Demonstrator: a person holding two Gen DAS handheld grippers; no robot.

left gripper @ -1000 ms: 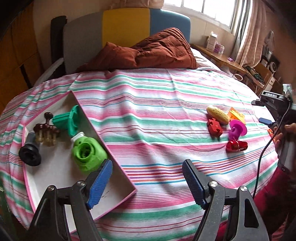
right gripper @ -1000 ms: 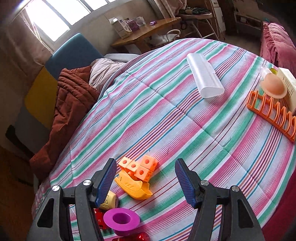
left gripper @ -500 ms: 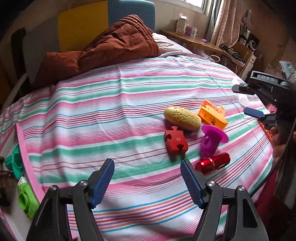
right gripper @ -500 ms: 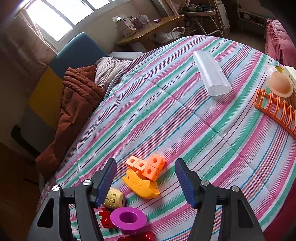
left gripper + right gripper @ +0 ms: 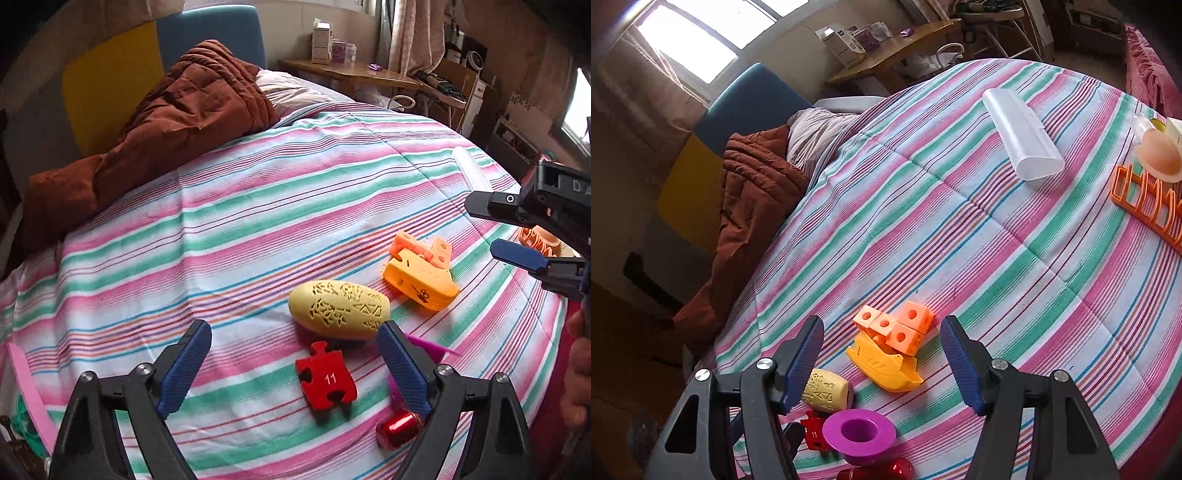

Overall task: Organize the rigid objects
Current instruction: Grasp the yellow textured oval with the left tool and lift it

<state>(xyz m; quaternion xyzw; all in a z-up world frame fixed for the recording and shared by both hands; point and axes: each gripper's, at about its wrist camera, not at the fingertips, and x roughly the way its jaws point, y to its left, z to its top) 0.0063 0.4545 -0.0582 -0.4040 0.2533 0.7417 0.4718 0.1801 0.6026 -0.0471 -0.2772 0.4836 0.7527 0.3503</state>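
A cluster of toys lies on the striped bedspread (image 5: 258, 206). My left gripper (image 5: 293, 369) hovers over it with jaws opening; the red puzzle piece (image 5: 327, 380) shows between the fingers, untouched. Just beyond lies the yellow patterned egg (image 5: 340, 310), then the orange boat (image 5: 421, 284) with orange cubes (image 5: 421, 247). A purple funnel (image 5: 428, 347) and a red shiny cylinder (image 5: 397, 432) sit partly behind the right finger. My right gripper (image 5: 882, 360) stands open above the boat (image 5: 886, 365) and cubes (image 5: 897, 328), holding nothing.
A pink-rimmed box (image 5: 22, 369) peeks in at the far left. A clear plastic case (image 5: 1019, 136), an orange rack (image 5: 1148, 199) and a peach round piece (image 5: 1160, 155) lie to the right. A brown quilt (image 5: 166, 122) is heaped at the headboard.
My left gripper swung right, from over the box to over the toy cluster, and its jaws widened. The right gripper stayed over the boat.
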